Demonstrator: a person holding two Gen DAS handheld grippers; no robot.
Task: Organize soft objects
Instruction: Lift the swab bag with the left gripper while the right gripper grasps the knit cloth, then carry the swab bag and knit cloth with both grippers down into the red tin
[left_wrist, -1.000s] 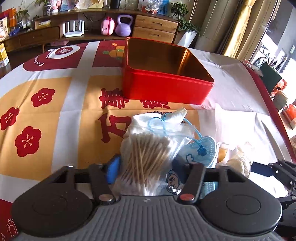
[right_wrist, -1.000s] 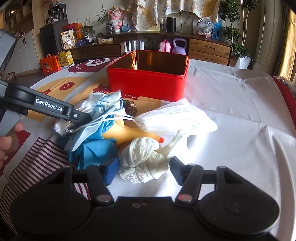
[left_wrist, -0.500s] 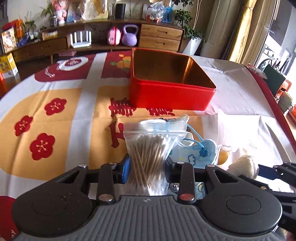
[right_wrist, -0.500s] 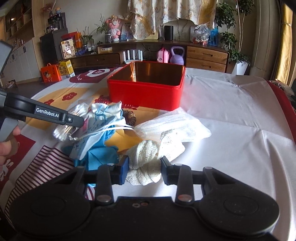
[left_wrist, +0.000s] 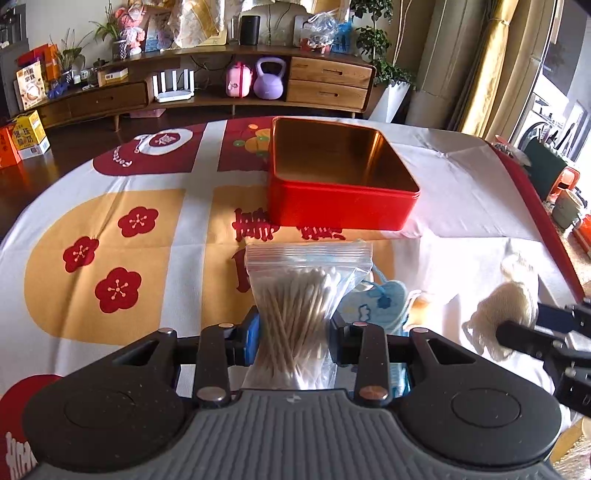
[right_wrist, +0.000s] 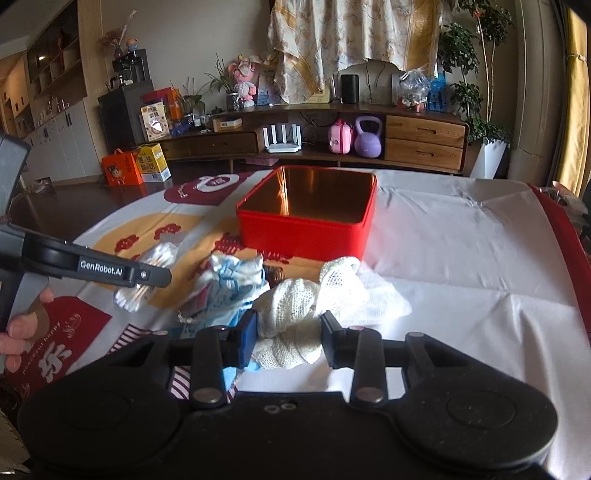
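My left gripper (left_wrist: 293, 338) is shut on a clear zip bag of cotton swabs (left_wrist: 297, 295) and holds it upright above the tablecloth. In the right wrist view the same bag (right_wrist: 146, 277) hangs under the left gripper's arm (right_wrist: 92, 264). My right gripper (right_wrist: 288, 334) is shut on a cream knitted cloth (right_wrist: 291, 314), lifted off the table; this cloth (left_wrist: 502, 314) also shows at the right of the left wrist view. An open red tin box (left_wrist: 341, 173) (right_wrist: 310, 214) with a golden inside stands empty beyond both grippers. Blue face masks (right_wrist: 229, 284) and a white mesh cloth (right_wrist: 354, 291) lie on the table.
A patterned tablecloth (left_wrist: 129, 221) covers the table, white on the right side (right_wrist: 461, 258). A red table edge (left_wrist: 535, 221) runs along the right. A wooden sideboard (right_wrist: 369, 140) stands far behind the table. A person's hand (right_wrist: 22, 328) grips the left tool.
Both grippers closed on their items and rose: the left lifted the swab bag off the pile, the right lifted the knitted cloth. The red tin now sits lower in both views.
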